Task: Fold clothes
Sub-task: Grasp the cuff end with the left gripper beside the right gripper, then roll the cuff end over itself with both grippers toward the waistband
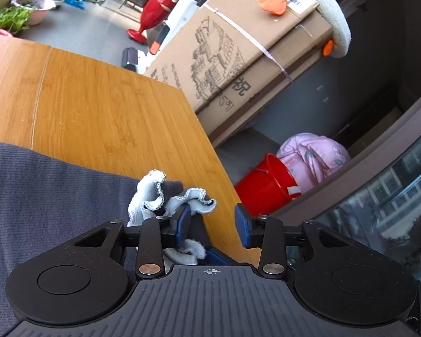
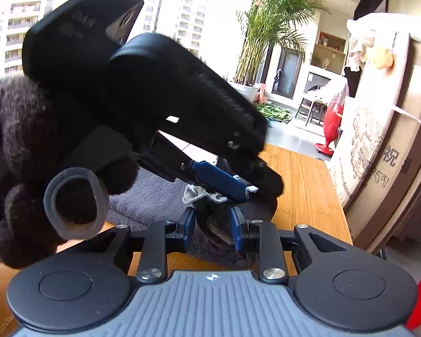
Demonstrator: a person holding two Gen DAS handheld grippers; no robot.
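A dark grey garment (image 1: 42,196) lies on the wooden table (image 1: 98,106), with a bunched pale grey hem (image 1: 160,199) near the table's right edge. My left gripper (image 1: 213,224) is open; its left pad touches the pale hem, nothing is clamped between the jaws. In the right wrist view the same garment (image 2: 148,196) lies on the table (image 2: 303,185). My right gripper (image 2: 212,224) is open, its jaws on either side of a dark fold of the garment (image 2: 216,221). The left gripper (image 2: 227,182) hangs just above, its blue finger over the pale hem (image 2: 195,192).
A large cardboard box (image 1: 252,56) stands beside the table's right edge. A red bucket (image 1: 266,185) with pink cloth (image 1: 314,157) sits on the floor below. A red fan (image 1: 151,14), bowls of greens (image 1: 14,19) and a potted palm (image 2: 269,28) are farther off.
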